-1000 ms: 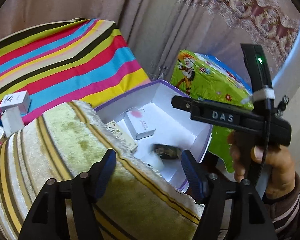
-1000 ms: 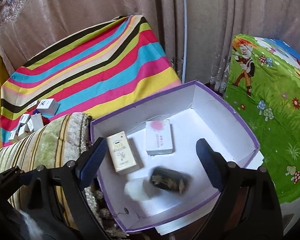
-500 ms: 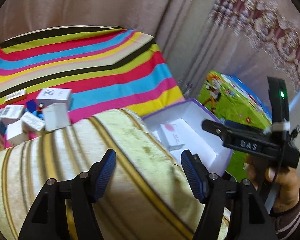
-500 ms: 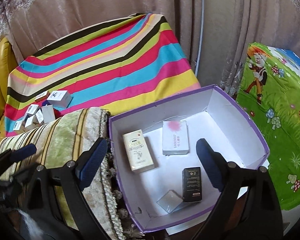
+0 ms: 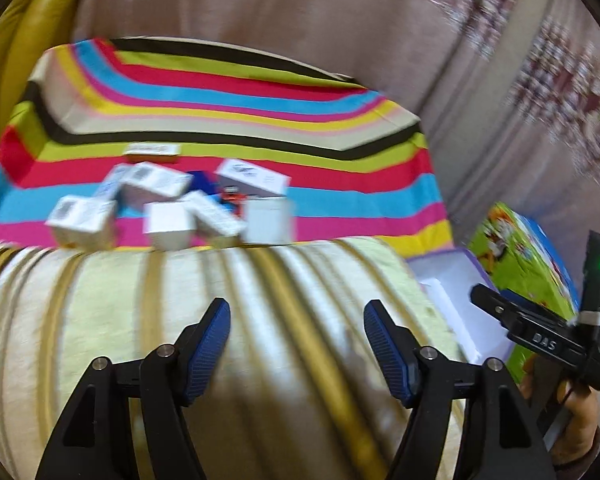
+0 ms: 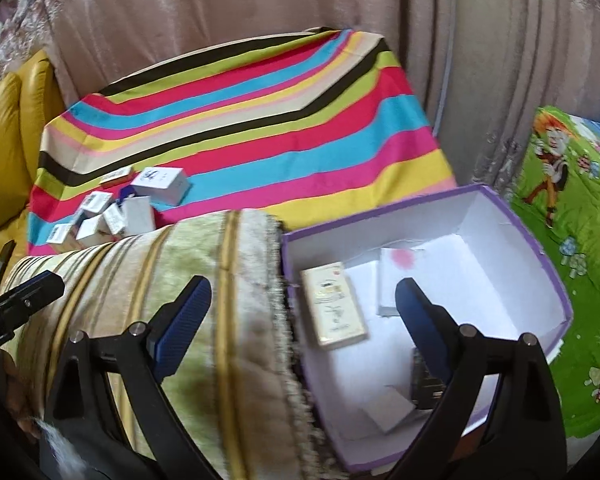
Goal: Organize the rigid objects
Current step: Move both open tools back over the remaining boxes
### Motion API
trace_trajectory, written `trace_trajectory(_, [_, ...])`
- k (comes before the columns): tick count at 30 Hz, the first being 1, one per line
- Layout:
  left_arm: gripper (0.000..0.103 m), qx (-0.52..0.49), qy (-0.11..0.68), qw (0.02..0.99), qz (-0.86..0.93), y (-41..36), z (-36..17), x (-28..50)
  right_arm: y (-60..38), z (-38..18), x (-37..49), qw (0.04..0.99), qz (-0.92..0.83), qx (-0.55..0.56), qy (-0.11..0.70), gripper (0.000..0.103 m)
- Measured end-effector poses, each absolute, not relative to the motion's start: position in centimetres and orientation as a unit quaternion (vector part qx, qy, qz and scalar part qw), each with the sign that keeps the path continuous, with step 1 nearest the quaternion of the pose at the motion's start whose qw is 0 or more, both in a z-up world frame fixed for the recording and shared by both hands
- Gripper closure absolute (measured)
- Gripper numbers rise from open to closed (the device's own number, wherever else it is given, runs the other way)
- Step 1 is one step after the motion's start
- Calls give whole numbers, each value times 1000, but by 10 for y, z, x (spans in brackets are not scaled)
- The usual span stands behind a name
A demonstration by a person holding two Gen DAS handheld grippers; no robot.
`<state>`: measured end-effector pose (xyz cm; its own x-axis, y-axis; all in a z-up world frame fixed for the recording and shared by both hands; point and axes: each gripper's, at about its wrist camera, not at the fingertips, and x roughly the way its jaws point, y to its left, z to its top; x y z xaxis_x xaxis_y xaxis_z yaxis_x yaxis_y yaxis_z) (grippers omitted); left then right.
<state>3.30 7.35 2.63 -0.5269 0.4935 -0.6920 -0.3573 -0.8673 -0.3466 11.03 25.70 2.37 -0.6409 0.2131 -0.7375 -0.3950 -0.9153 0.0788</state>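
Observation:
Several small white boxes (image 5: 168, 204) lie in a pile on the striped cloth (image 5: 228, 92), beyond a green-gold cushion (image 5: 220, 320); the pile also shows in the right wrist view (image 6: 132, 208). My left gripper (image 5: 296, 344) is open and empty above the cushion. My right gripper (image 6: 304, 312) is open and empty over the left edge of a purple-rimmed white box (image 6: 496, 248). In that box lie a cream box (image 6: 334, 306), a white box with a pink spot (image 6: 400, 276), a black box (image 6: 424, 384) and a clear piece (image 6: 388, 408).
A yellow leather seat (image 6: 4, 152) stands at the left. Curtains (image 6: 260, 4) hang behind. A green cartoon-print cloth (image 6: 572, 216) covers something at the right. The right gripper's body and hand show in the left wrist view (image 5: 556, 344).
My left gripper swung left, from the purple-rimmed box toward the pile of small boxes. The right gripper shifted left over the box's edge. The black box settled flat in the box.

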Motion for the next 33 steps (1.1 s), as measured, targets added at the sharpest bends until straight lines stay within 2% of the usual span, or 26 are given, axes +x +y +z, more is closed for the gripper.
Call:
trace_trajectory(11, [25,-426,-126,181,877,6,16,26,221,14,81,88,903,-398,134,5])
trace_trajectory(17, [25,-425,-140,166,879,-16,13,18,200,6,62,31,899,-425,106,5])
trace_trajectory(33, [25,-435,-94,100,890,-44,11,-19,165,-4,-7,-5,889,-450,90,5])
